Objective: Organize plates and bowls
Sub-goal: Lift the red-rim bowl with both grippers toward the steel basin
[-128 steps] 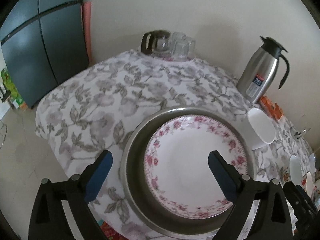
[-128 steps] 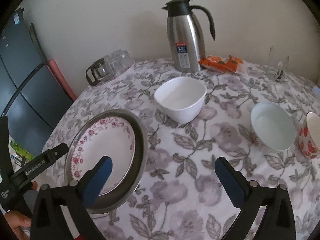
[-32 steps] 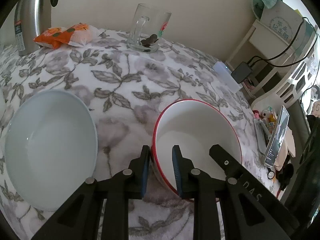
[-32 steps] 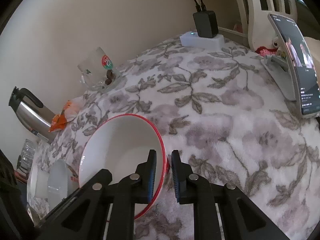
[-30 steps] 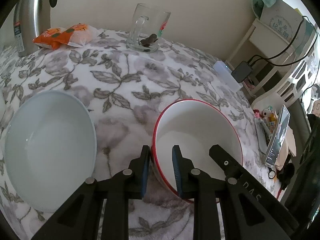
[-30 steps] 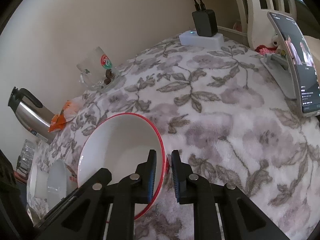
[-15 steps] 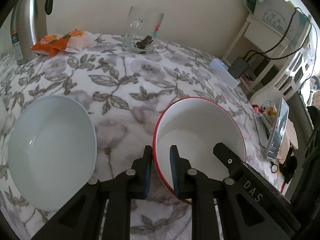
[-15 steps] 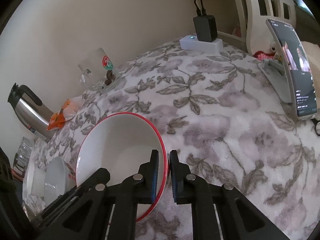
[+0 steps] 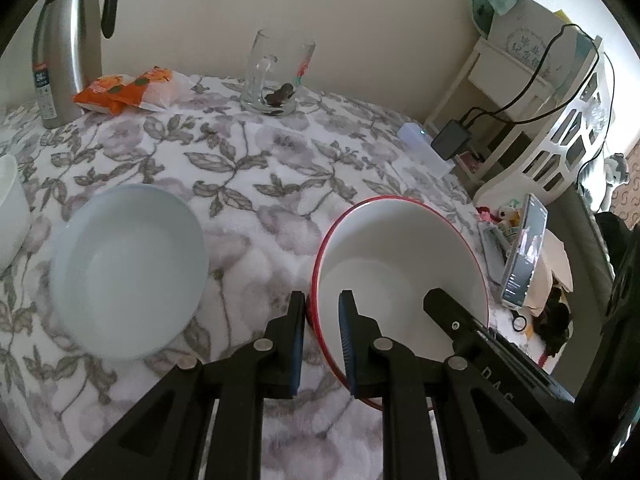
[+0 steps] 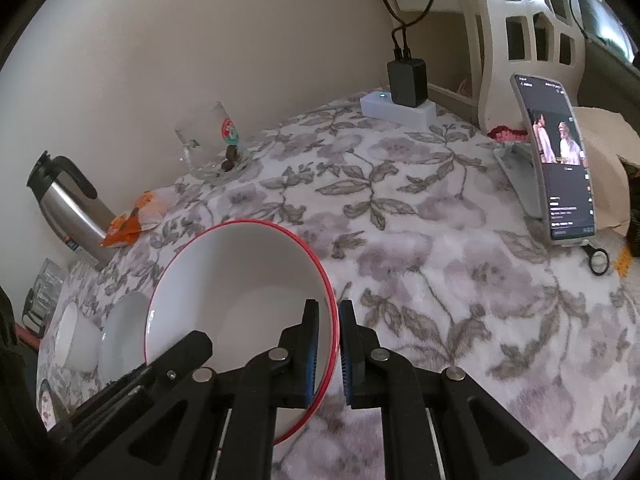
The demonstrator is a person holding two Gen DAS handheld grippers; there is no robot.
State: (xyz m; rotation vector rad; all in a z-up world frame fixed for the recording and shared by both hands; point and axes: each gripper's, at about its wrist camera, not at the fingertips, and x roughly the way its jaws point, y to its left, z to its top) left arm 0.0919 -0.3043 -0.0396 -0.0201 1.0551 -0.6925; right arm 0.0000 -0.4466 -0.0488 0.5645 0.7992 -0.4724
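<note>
A white bowl with a red rim [image 9: 400, 256] [image 10: 244, 280] hangs a little above the flowered tablecloth, held from both sides. My left gripper [image 9: 322, 320] is shut on its left rim, one pad outside and one inside. My right gripper [image 10: 328, 328] is shut on its right rim in the same way; its finger shows inside the bowl in the left wrist view. A pale blue bowl [image 9: 128, 268] [image 10: 122, 332] sits on the cloth just left of the held bowl. A white square bowl [image 9: 10, 208] [image 10: 74, 336] stands further left.
A steel jug [image 9: 66, 44], an orange snack packet [image 9: 128, 90] and a glass mug [image 9: 278, 76] stand along the far wall side. A charger block [image 10: 400, 100] and a propped phone [image 10: 556, 160] are at the right, near the table's edge.
Both grippers closed from wide open onto the red-rimmed bowl's rim. In the last half second the bowl rose off the cloth with them.
</note>
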